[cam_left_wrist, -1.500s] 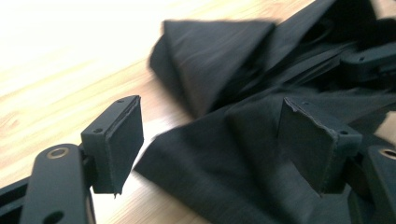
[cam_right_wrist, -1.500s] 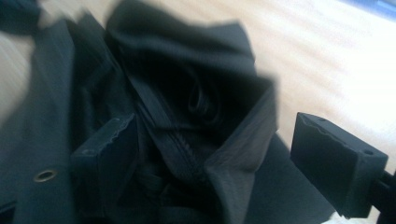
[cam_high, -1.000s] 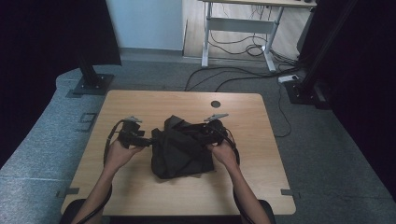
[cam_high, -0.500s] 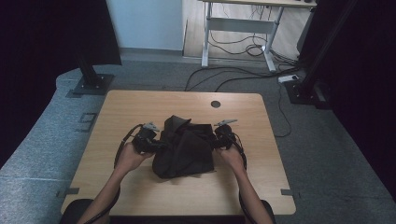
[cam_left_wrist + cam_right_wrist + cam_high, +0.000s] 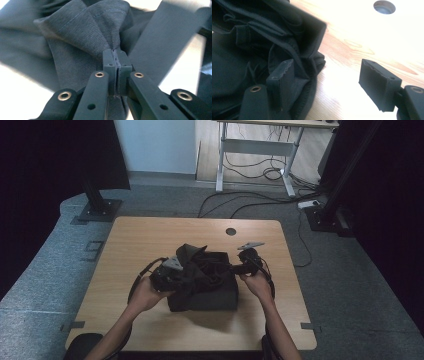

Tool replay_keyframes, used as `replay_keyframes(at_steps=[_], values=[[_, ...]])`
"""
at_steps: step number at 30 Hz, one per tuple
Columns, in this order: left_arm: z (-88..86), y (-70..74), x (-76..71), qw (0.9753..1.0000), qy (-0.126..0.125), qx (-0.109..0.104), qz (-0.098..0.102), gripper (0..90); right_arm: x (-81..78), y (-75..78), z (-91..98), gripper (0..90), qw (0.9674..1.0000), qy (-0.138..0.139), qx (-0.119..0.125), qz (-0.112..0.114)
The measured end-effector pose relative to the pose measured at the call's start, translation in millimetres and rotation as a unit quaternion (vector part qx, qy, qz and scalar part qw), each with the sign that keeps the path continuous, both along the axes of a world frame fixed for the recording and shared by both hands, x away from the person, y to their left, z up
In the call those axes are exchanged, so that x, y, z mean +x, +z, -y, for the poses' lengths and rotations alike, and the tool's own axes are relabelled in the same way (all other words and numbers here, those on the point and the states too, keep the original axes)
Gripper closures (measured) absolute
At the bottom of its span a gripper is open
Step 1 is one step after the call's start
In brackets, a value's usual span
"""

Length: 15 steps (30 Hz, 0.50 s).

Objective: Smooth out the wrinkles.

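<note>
Folding a dark garment at the middle of the table

The left gripper (image 5: 115, 72), at nine o'clock of the crumpled black cloth garment (image 5: 202, 277) on the light wooden table (image 5: 150, 240), pinches a fold tight, likely to lift it; the right gripper (image 5: 327, 85), at three o'clock, gapes with nothing gripped, one pad against the hem.

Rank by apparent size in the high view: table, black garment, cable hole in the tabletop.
1. table, largest by far
2. black garment, a bunched heap mid-table
3. cable hole, smallest

None look alike; all sit at table level, so nearness doesn't affect it.
</note>
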<state>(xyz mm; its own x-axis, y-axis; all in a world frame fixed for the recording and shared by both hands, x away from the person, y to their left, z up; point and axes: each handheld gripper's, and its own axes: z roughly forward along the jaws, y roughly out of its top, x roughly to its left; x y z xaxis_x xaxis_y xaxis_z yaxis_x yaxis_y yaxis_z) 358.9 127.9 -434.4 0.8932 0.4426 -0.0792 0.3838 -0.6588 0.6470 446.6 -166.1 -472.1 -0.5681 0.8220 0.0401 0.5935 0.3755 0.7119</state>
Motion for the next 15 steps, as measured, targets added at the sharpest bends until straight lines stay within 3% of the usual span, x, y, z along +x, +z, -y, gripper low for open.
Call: replay_keyframes(at_steps=[4,7,11,15], values=[[17.6,-5.0,-17.0,0.999,-0.044,0.012,-0.004,84.6,0.1,1.5,6.0,28.3,1.0,-0.005,-0.003,0.001],[14.3,5.8,-18.1,0.9988,-0.048,-0.008,0.003,67.8,-0.5,-0.6,8.6,28.2,1.0,-0.006,-0.004,-0.003],[-7.9,31.9,-1.6,0.999,-0.008,-0.036,0.024,47.6,-1.2,-3.5,12.2,27.7,0.9999,-0.009,-0.004,-0.007],[-27.0,34.3,28.8,0.9958,0.069,-0.034,0.048,35.5,-1.0,-3.2,12.9,27.3,0.9999,-0.012,-0.002,-0.005]])
